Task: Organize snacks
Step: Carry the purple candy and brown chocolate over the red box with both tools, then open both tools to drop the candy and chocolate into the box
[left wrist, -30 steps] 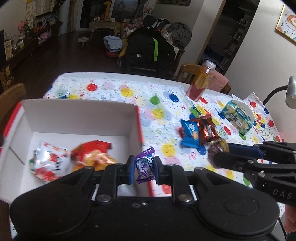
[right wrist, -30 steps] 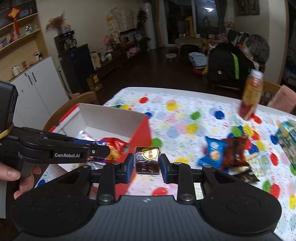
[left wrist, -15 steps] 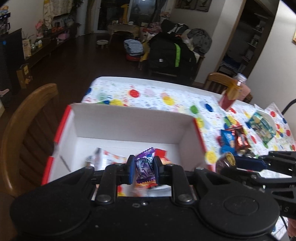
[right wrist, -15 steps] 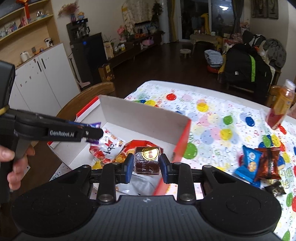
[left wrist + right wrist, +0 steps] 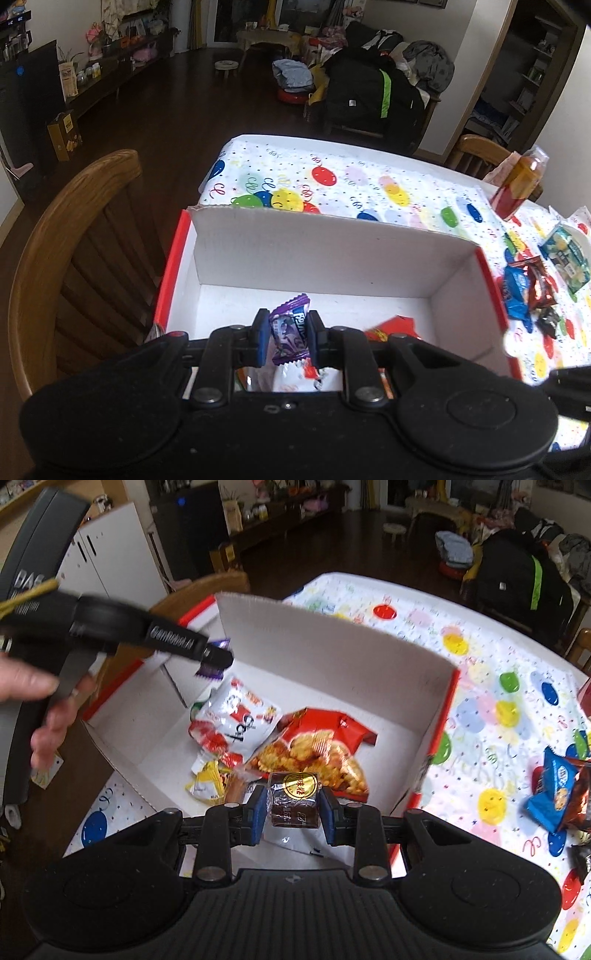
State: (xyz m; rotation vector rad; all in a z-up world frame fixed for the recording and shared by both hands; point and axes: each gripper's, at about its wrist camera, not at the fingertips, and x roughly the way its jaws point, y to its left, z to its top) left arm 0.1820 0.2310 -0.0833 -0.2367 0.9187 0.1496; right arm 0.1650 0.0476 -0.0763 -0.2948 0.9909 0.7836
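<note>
So the purple candy (image 5: 289, 334) is pinched between the jaws of the left gripper (image 5: 286, 338), wrapper ends sticking out top and bottom, and it's hanging over the open white box (image 5: 314, 258) with the red outside. In the right wrist view you can see that same gripper coming in from the left over the box's left part, a bit blurred, with a person's hand (image 5: 40, 709) on the handle. The right gripper (image 5: 293, 806) has its jaws clamped on a small dark brown snack (image 5: 294, 799) with a gold round sticker on top, held above the near edge of the box. Down inside the box there's a white and red packet (image 5: 232, 720), a red bag of crinkly chips (image 5: 314, 749) right beside it and touching, and a little yellow packet (image 5: 207, 784) near the front. The box sits on the bench (image 5: 351, 184), which is covered in a cloth with colourful balloon dots. Off to the right of the box, well apart from it, are a blue packet (image 5: 515, 291) and a dark red one (image 5: 541, 284) overlapping each other, a green-blue pack (image 5: 567, 254) further out, and a bottle (image 5: 521, 184) with orange drink toward the back. A wooden chair (image 5: 66, 240) is pushed up at the left side of the bench.
</note>
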